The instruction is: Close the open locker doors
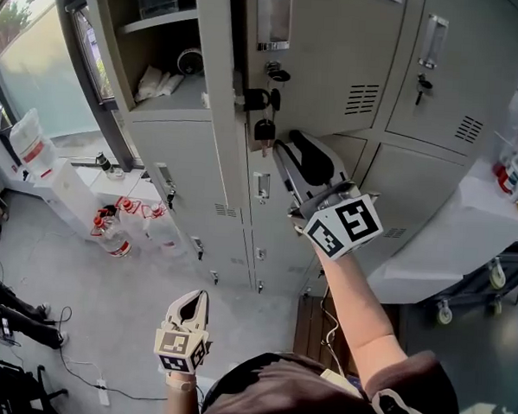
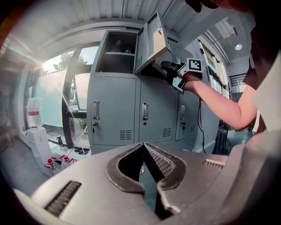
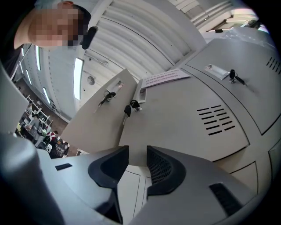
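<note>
An open grey locker door (image 1: 327,58) stands swung out from the top row, with a bunch of keys (image 1: 265,116) hanging from its lock. Beside it the open compartment (image 1: 163,58) holds a shelf and a few small items. My right gripper (image 1: 290,143) is raised close under the door's lower edge, and I cannot tell whether it touches. Its jaws stand apart with nothing between them. The right gripper view has the door (image 3: 175,118) filling the space above the gripper (image 3: 137,160). My left gripper (image 1: 198,296) hangs low over the floor, shut and empty, and faces the lockers (image 2: 143,147).
Closed lockers (image 1: 456,74) run on to the right. A white table on castors (image 1: 466,230) stands at the right. Bottles with red caps (image 1: 110,233) and a white container (image 1: 29,142) sit on the floor by the window, with cables (image 1: 77,374) at the lower left.
</note>
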The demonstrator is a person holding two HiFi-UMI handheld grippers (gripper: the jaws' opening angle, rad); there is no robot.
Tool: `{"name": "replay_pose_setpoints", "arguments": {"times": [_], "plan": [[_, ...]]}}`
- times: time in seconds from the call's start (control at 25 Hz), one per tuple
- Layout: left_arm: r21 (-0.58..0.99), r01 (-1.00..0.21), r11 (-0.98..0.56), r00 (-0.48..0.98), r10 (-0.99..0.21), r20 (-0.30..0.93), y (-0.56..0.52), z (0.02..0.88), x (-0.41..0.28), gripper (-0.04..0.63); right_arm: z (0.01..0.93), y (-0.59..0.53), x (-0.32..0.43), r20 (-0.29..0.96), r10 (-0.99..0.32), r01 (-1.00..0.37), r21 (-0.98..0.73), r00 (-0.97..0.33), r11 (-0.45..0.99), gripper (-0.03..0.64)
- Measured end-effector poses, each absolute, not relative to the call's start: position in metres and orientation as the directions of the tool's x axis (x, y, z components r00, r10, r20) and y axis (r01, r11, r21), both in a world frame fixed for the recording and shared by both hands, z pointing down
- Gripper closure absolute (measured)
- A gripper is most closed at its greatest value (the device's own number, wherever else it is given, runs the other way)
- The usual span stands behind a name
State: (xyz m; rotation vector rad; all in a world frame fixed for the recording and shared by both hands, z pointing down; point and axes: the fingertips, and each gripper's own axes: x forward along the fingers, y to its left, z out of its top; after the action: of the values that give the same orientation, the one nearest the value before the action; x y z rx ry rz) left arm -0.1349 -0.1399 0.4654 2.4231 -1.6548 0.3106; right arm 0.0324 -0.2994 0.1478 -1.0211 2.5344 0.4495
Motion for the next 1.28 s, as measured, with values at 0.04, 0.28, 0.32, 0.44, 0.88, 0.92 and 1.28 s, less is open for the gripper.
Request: {"name": "replay_pose_setpoints", "arguments": {"times": [0.04,0.28,0.32,0.44,0.88,0.92,1.28], "plan": [[0.038,-0.936,-0.351,0.348,-0.896,0.277,-0.142,0.465,-0.135,0.575,0.148,-0.305,0.034,-0.449,-0.596,-0.712,0.146,-0.666,0.687,0.463],[0.04,-0.949,-0.314,0.313,-0.908,0.277,-0.152,0.466,-0.131,0.575,0.152,-0.339,0.041,-0.439,-0.616,-0.719,0.109,-0.654,0.687,0.463],[0.039,-0.95,-0.311,0.309,-0.91,0.277,-0.153,0.466,-0.13,0.575,0.152,-0.344,0.043,-0.438,-0.62,-0.721,0.102,-0.651,0.686,0.463],[0.039,-0.951,-0.306,0.305,-0.911,0.277,-0.158,0.465,-0.127,0.575,0.153,-0.358,0.047,-0.433,-0.635,-0.725,0.068,-0.64,0.685,0.463],[0.041,-0.954,-0.298,0.297,-0.913,0.279,-0.168,0.468,-0.122,0.575,0.16,-0.389,0.066,-0.406,-0.706,-0.768,-0.017,-0.58,0.64,0.461],[0.041,-0.953,-0.299,0.298,-0.913,0.279,-0.168,0.468,-0.123,0.575,0.159,-0.39,0.067,-0.404,-0.71,-0.77,-0.021,-0.577,0.638,0.462],[0.04,-0.949,-0.314,0.312,-0.909,0.275,-0.164,0.466,-0.127,0.575,0.16,-0.377,0.066,-0.405,-0.71,-0.771,-0.019,-0.577,0.637,0.46]]}}
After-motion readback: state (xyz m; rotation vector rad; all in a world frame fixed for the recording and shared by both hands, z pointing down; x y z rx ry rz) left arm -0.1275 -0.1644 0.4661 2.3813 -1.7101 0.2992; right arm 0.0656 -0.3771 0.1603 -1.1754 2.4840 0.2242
